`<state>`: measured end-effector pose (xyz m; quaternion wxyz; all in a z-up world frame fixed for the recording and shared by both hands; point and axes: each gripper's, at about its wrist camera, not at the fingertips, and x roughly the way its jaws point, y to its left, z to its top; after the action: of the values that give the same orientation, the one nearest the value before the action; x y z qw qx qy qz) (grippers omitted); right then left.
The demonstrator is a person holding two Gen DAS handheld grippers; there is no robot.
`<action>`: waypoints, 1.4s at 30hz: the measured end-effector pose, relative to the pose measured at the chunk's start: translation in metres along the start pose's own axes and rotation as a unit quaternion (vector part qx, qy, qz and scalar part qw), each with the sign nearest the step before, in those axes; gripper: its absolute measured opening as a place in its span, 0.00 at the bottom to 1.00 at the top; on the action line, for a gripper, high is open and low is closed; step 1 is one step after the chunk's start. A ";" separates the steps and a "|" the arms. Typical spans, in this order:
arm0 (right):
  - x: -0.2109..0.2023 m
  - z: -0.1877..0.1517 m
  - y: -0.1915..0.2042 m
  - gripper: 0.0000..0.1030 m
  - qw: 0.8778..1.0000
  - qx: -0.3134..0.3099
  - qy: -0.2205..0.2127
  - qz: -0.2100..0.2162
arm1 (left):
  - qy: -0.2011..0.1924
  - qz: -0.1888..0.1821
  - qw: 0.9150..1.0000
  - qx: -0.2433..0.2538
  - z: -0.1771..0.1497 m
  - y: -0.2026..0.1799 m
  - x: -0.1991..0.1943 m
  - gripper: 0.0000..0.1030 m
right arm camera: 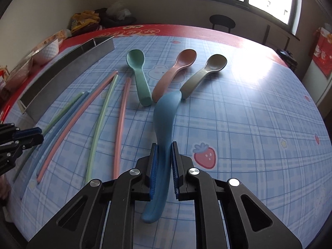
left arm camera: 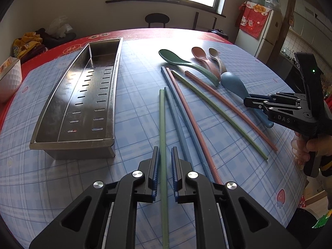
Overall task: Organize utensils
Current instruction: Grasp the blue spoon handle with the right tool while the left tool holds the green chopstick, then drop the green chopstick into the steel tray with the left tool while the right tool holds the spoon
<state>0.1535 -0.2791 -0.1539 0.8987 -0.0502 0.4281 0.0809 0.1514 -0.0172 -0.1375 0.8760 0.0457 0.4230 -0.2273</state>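
Observation:
My left gripper (left arm camera: 165, 151) is shut on a green chopstick (left arm camera: 162, 120) that lies lengthwise on the blue checked cloth, and its tips show at the left edge of the right wrist view (right arm camera: 40, 136). My right gripper (right arm camera: 164, 145) is shut on the handle of the blue spoon (right arm camera: 166, 112), whose bowl points away from me. The left wrist view shows that gripper (left arm camera: 247, 101) gripping the blue spoon (left arm camera: 232, 83) from the right. The steel utensil tray (left arm camera: 72, 141) stands empty to the left of the chopsticks, and its side wall (right arm camera: 62, 76) also shows.
Green (right arm camera: 136, 58), pink (right arm camera: 186, 57) and olive (right arm camera: 216, 62) spoons fan out beyond the blue one. Several blue, pink and green chopsticks (right arm camera: 122, 120) lie between the spoons and the tray. A white bowl (left arm camera: 10, 81) sits at the table's left edge. A hand (left arm camera: 311, 147) holds the right gripper.

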 end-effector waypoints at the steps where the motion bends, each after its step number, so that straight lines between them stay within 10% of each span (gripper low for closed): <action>1: -0.001 0.000 0.001 0.10 1.000 -0.002 -0.002 0.005 | 0.000 0.001 1.000 0.000 0.000 0.000 0.000 0.12; 42: -0.013 -0.006 -0.018 0.07 0.995 0.041 -0.037 0.082 | -0.051 0.024 0.998 -0.011 -0.002 0.003 -0.018 0.06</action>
<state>0.1440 -0.2995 -0.1470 0.9057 0.0250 0.4001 0.1380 0.1412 -0.0075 -0.1256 0.9019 0.0343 0.3795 -0.2036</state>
